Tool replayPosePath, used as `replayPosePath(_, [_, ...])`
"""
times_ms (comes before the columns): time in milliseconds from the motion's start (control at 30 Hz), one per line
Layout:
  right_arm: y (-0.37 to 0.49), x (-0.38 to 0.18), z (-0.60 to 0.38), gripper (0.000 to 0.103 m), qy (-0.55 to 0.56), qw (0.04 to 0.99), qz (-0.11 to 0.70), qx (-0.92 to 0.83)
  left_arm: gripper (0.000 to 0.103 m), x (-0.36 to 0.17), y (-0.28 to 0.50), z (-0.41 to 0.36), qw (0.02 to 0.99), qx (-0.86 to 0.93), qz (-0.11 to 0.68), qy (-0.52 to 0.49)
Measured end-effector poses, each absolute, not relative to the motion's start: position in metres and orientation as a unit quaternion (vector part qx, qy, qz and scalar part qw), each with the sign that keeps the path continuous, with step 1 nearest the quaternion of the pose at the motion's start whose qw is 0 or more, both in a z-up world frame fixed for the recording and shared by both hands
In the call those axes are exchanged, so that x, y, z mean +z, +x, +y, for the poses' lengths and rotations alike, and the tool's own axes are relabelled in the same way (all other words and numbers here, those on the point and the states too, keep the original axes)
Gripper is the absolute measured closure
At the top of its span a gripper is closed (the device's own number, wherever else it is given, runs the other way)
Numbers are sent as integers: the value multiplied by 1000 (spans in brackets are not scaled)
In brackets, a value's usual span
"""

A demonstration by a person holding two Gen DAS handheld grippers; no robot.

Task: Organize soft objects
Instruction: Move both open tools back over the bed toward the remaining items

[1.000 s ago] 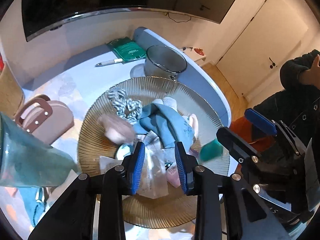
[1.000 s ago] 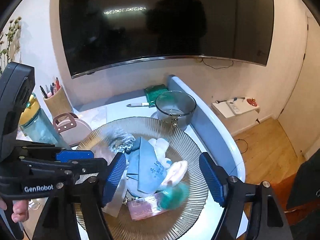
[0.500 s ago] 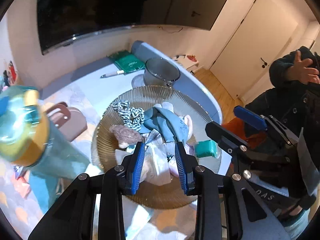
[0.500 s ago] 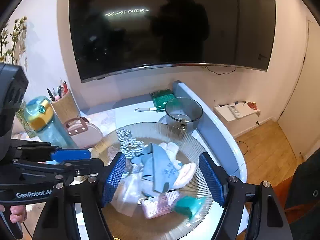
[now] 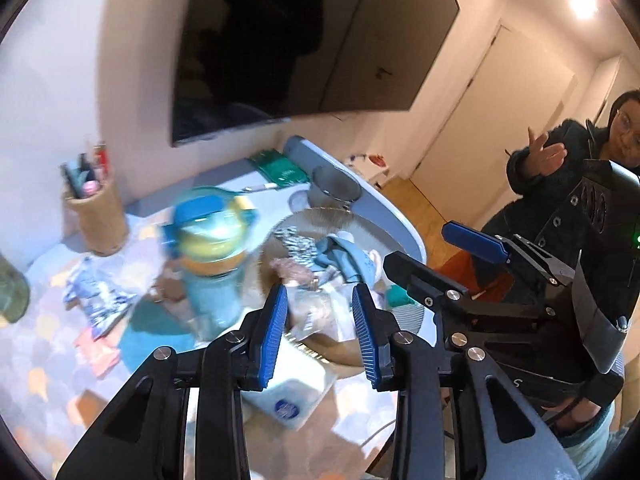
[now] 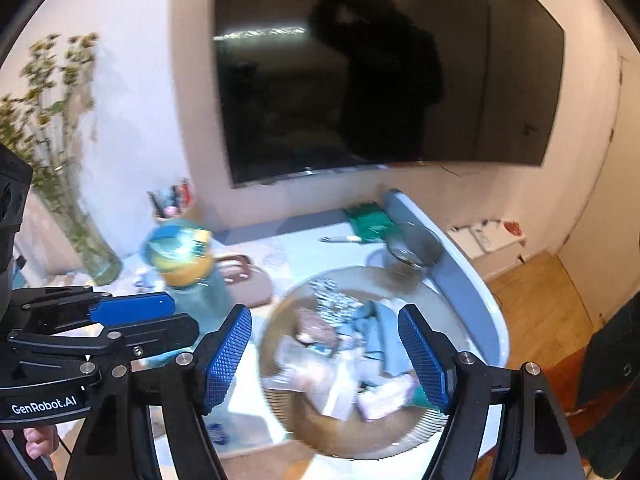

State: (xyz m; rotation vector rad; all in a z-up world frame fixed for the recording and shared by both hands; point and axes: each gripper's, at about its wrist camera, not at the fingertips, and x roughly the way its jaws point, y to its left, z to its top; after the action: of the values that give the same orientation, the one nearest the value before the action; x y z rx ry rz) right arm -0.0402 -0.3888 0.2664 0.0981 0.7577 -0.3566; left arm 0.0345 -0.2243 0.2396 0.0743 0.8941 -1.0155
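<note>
A ribbed round glass plate (image 6: 400, 436) (image 5: 340, 352) on the table holds a pile of soft things: a striped scrunchie (image 6: 332, 300) (image 5: 296, 242), a blue cloth (image 6: 384, 336) (image 5: 348, 256), a pink fluffy piece (image 6: 312, 322) (image 5: 290, 270), clear packets (image 6: 316, 376) and a pink packet (image 6: 384, 396). My left gripper (image 5: 320, 328) is open and empty, high above the plate's near side. My right gripper (image 6: 326, 356) is wide open and empty, above the plate. Each gripper shows in the other's view, the right in the left wrist view (image 5: 440, 256) and the left in the right wrist view (image 6: 144, 320).
A blue bottle with a yellow lid (image 6: 188, 264) (image 5: 212, 256) stands left of the plate. Behind it are a pen holder (image 5: 96, 208), a pink case (image 6: 248, 280) and a vase (image 6: 80, 240). A glass pot (image 6: 412, 246), a pen and a green packet (image 6: 368, 220) lie at the back. A person (image 5: 580, 184) stands at right.
Both grippers have lifted up and back from the plate; the views are now blurred and show more of the table, bottle and wall. Both stay open and empty.
</note>
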Motion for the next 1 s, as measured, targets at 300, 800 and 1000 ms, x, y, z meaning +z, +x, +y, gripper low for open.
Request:
replayPosePath(300, [-5,270,-302,29,18,925,369,-92,71,233,54,-126,815,-398,421,-8])
replayPosePath(800, [58,209,-201,29,-13,908,419,26,68,180,80,-15,831,-283,475,-58])
replayPosePath(1000, [58,160,-196,29,24,895,440,72,46,128,88,-3,813,-248,523,-62])
